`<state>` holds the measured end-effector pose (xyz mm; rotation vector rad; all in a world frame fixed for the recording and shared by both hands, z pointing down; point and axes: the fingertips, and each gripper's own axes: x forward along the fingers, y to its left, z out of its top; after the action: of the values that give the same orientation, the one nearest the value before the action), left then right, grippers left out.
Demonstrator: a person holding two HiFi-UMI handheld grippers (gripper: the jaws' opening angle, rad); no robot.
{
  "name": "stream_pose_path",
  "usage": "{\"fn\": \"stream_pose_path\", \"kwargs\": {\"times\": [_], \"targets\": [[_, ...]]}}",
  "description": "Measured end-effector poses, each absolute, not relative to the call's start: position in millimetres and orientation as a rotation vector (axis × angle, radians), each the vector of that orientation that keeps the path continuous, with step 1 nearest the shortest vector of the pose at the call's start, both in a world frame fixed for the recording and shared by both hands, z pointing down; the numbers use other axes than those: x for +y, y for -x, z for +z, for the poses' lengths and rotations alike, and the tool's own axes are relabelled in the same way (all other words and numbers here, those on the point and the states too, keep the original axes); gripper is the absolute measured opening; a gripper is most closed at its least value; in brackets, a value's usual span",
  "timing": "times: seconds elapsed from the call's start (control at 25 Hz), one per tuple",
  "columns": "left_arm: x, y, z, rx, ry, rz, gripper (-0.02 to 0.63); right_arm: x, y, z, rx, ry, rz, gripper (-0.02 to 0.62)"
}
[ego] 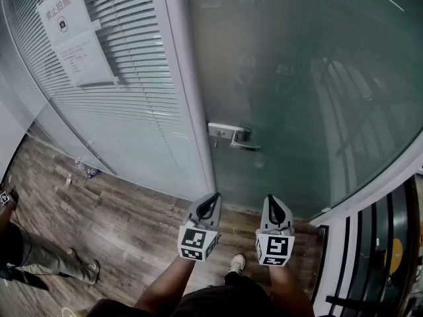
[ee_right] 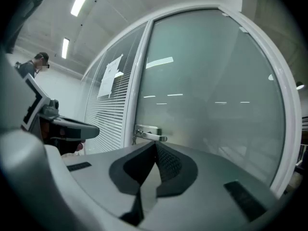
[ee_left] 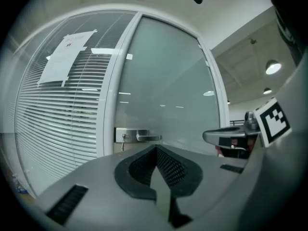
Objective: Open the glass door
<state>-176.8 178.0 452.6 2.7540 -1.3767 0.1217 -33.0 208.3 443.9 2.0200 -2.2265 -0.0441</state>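
Note:
A frosted glass door [ego: 310,91] stands closed ahead of me in a white frame [ego: 188,84]. Its metal lever handle [ego: 236,136] sits on a lock plate at the door's left edge, with a key hanging below; the handle [ee_left: 147,137] shows in the left gripper view and the handle [ee_right: 151,135] in the right gripper view. My left gripper [ego: 213,198] and right gripper [ego: 273,202] are held side by side below the handle, well short of the door. Both are shut, with nothing between their jaws.
A glass wall with white blinds [ego: 125,78] and taped paper notices [ego: 69,35] runs left of the door. A person's leg [ego: 46,259] stands on the wooden floor at the lower left. A dark railing [ego: 370,256] is at the lower right.

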Motion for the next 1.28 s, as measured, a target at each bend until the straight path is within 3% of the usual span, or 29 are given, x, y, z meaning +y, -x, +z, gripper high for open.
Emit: {"fn": "stream_pose_path", "kwargs": {"times": [0.68,0.84,1.28], "targets": [[93.3,153.8,472.9,-1.426,-2.72,0.19,-0.002,89.8,47.9,430.8,-2.406,-1.555,-0.114,0.018],[70.4,158.1,475.4,-1.4,-2.721,0.183,-0.002,61.8,69.9,431.3,-2.389,-1.356,-0.173,0.08],[31.1,168.8,477.5,-1.345,-2.711,0.117,-0.002,5.9,92.7,451.9,-2.139,-0.955,-0.384,0.133]]}}
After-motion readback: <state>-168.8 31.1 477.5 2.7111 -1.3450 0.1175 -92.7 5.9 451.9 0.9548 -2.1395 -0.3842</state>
